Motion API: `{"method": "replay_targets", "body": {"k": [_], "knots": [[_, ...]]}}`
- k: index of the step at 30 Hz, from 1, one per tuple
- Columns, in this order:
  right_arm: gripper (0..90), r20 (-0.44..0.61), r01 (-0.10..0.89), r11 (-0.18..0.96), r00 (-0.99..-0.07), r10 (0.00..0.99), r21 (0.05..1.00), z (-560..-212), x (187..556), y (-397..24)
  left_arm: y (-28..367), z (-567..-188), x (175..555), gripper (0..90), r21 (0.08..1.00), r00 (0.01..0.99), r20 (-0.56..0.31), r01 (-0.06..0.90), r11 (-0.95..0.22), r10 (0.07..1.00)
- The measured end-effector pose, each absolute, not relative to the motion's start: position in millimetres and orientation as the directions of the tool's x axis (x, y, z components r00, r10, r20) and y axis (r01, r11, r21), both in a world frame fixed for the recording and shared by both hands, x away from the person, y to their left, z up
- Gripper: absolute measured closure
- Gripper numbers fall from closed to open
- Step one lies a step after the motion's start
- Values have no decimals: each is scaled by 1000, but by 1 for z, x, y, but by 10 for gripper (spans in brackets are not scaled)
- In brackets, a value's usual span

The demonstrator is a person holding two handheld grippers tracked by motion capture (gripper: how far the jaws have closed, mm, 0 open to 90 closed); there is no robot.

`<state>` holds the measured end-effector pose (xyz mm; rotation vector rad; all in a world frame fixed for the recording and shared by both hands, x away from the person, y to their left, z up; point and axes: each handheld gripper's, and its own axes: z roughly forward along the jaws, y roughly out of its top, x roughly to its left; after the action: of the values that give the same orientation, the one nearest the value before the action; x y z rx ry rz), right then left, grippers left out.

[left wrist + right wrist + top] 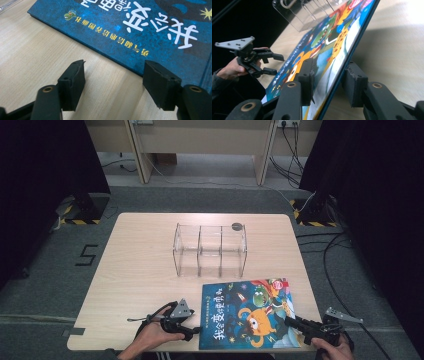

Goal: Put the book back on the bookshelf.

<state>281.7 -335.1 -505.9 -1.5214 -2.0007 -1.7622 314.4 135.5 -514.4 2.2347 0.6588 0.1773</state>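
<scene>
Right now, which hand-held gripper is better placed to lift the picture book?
Right. The right hand-held gripper already straddles the picture book at its edge, jaws either side. The left hand-held gripper sits open beside it.

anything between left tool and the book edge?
Nothing: in the left gripper view, bare tabletop separates the open left tool from the book.

My left gripper sits low near the table's front edge, jaws spread wide. My right gripper straddles a book's edge, jaws not closed.
</scene>
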Motion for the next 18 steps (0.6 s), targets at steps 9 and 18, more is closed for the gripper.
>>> {"method": "replay_targets", "body": {"k": [9, 18], "knots": [[627, 531, 606, -106, -583, 615, 789, -497, 279, -330, 135, -515, 317, 214, 724, 834, -188, 474, -500, 518], [619, 402, 511, -22, -650, 645, 860, -489, 276, -325, 134, -515, 322, 144, 718, 810, -307, 542, -437, 500]]}}
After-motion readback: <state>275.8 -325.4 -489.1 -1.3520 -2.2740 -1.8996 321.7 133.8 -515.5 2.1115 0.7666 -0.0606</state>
